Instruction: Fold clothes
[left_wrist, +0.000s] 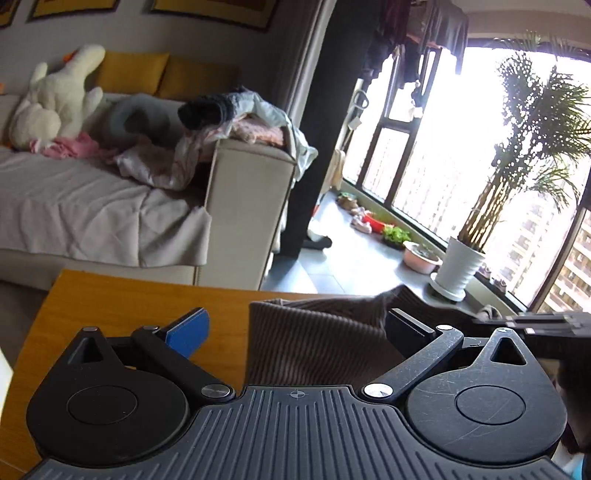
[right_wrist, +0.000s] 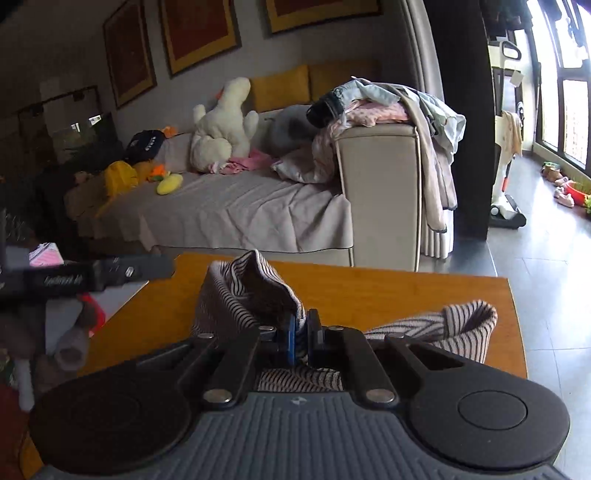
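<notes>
Only the right wrist view shows the striped garment (right_wrist: 255, 295) pinched: the right gripper (right_wrist: 300, 338) is closed on a raised fold of it, the rest trailing right across the wooden table (right_wrist: 369, 291). The left wrist view shows the left gripper (left_wrist: 295, 325) spread wide, its blue-padded finger (left_wrist: 188, 330) over bare wood and the ribbed brown cloth lying between the fingers, unheld. Beyond the table stand a sofa (left_wrist: 92, 206) with a white plush toy (left_wrist: 59, 99) and piled laundry (left_wrist: 236, 125), then a potted palm (left_wrist: 517, 166) by the window.
</notes>
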